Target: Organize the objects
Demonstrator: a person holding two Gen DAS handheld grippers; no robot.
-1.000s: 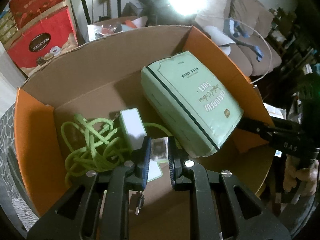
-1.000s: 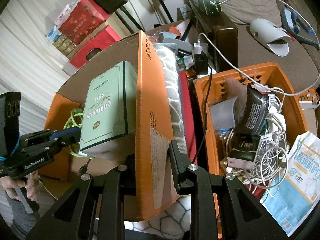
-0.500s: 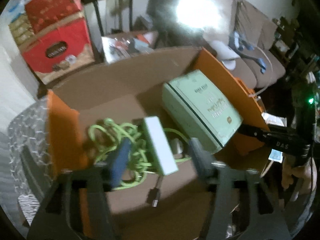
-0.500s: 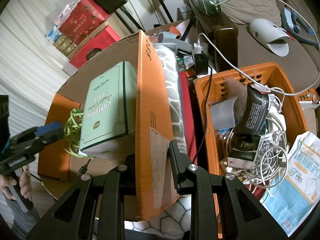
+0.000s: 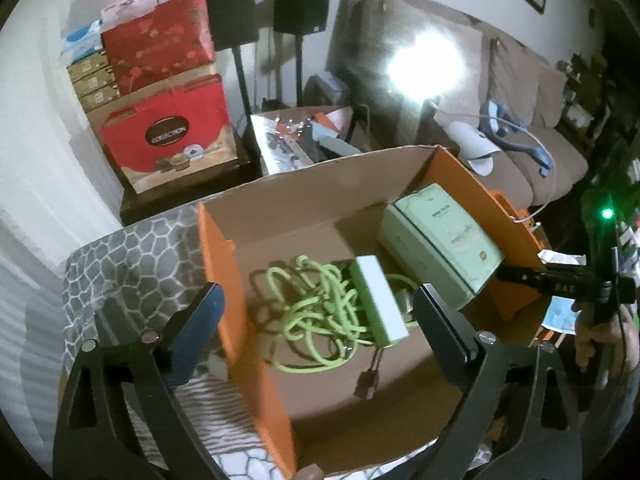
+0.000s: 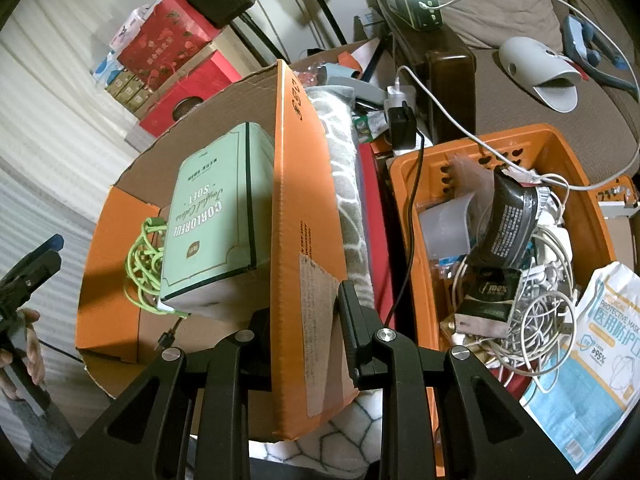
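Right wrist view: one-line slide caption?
Right hand-held gripper clamps the orange wall of the cardboard box holding a green tissue pack and green cable, beside a cluttered orange basket.

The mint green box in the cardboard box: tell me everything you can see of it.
The mint green box is a rectangular carton with dark green border lines, a small gold emblem and print reading "SOFT". It looks like coated card, closed and undamaged. It stands tilted inside the cardboard box, leaning against the orange flap that the right claw clamps. The lime green cable lies at its lower end. Neither claw touches it.
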